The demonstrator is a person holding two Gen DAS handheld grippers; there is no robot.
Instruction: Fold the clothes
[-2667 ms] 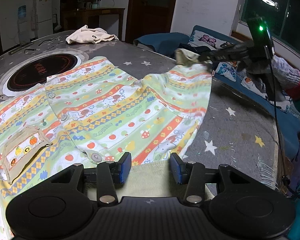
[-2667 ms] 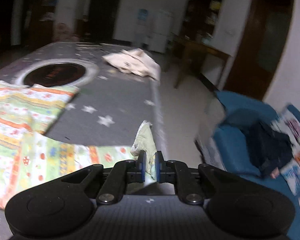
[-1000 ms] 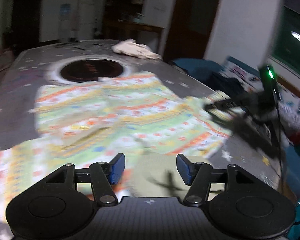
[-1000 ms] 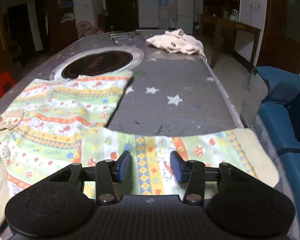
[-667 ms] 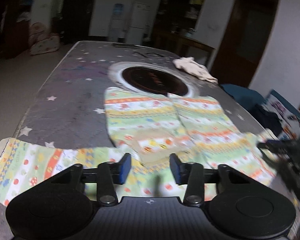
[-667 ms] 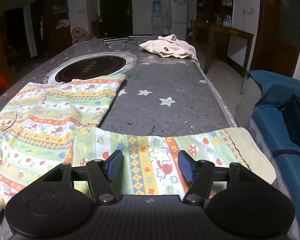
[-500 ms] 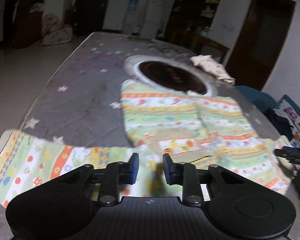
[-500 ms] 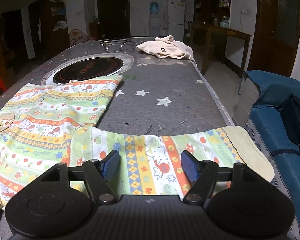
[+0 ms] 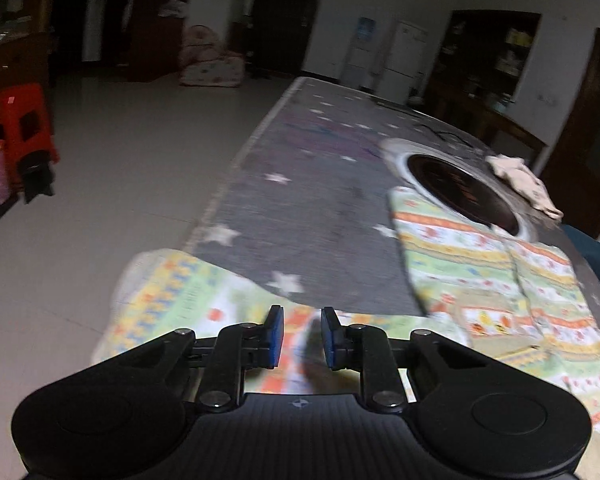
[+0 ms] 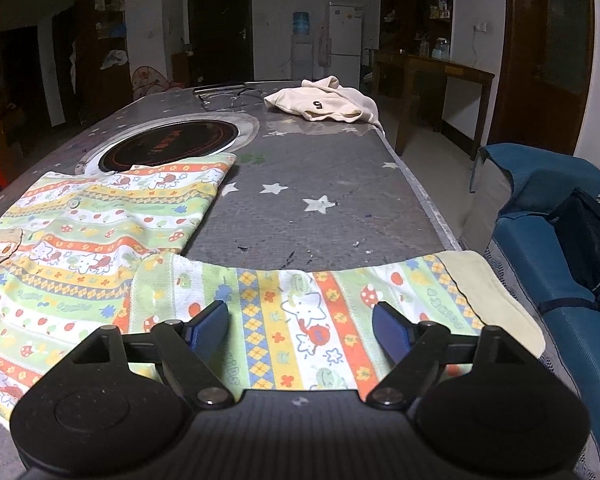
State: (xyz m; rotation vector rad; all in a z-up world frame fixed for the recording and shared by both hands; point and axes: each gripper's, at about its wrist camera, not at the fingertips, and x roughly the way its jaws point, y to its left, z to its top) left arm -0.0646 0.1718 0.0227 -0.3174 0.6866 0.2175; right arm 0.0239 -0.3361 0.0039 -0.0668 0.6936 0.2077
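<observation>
Striped baby garment [image 10: 112, 248], printed in green, orange and yellow bands with mushrooms and little animals, is lying spread flat on the grey star-patterned counter [image 10: 324, 184]. Nearest the right gripper [image 10: 300, 326], one sleeve [image 10: 300, 300] is stretching toward the counter's right edge, its cream cuff [image 10: 496, 296] reaching that edge; letters reading "IDS" are showing on it by the near left finger. That gripper's fingers are spreading wider, hovering over the sleeve without pressing it. In the left wrist view, the left gripper [image 9: 301, 338] is sitting over the other sleeve [image 9: 204, 304], which is drooping past the counter's left edge; its blue-padded fingers [image 9: 275, 336] are standing a narrow gap apart with cloth showing behind the gap, and blur is hiding whether they are pinching it. Farther back, a round dark cooktop [image 10: 168, 144] with unreadable red lettering is sitting in the counter, partly under the garment's far hem. Beyond, a cream top [image 10: 324, 104] marked "5" is lying crumpled
</observation>
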